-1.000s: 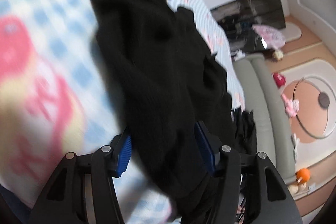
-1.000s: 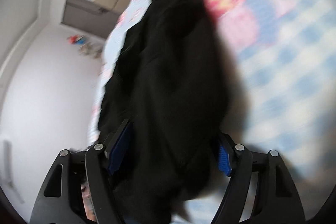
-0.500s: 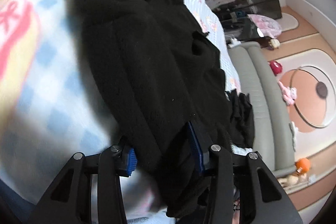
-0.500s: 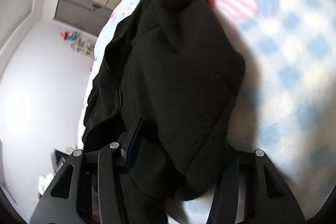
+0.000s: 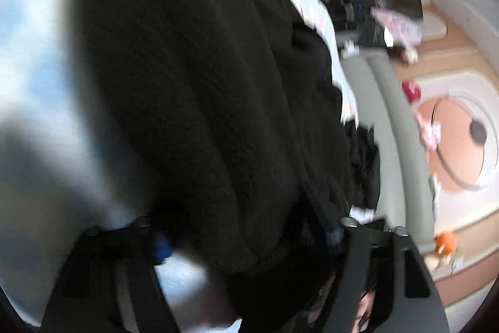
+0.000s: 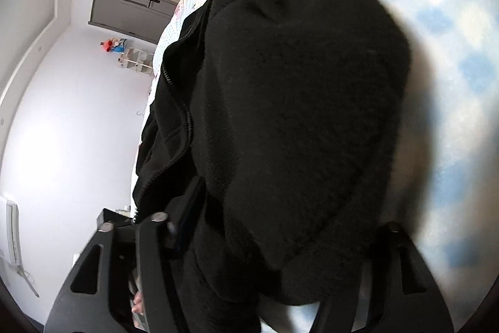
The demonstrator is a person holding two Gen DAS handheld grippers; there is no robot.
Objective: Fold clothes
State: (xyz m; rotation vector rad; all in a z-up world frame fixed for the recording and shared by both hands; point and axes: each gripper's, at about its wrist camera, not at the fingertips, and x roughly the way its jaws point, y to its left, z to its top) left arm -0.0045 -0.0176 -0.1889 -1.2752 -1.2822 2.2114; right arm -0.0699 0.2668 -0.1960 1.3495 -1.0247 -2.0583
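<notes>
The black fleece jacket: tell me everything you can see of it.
The black fleece jacket is thick and fuzzy, bunched in soft folds. A zipper with dark teeth runs down its open front edge in the right wrist view. It lies on the blue-and-white checked blanket, one edge spilling over the bed's side. The left gripper and right gripper each have fabric between their fingers; how tightly they grip is hidden.

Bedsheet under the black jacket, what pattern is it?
Blue-and-white checks on the bedsheet, with a pink and red cartoon print; clearest in the right wrist view.
</notes>
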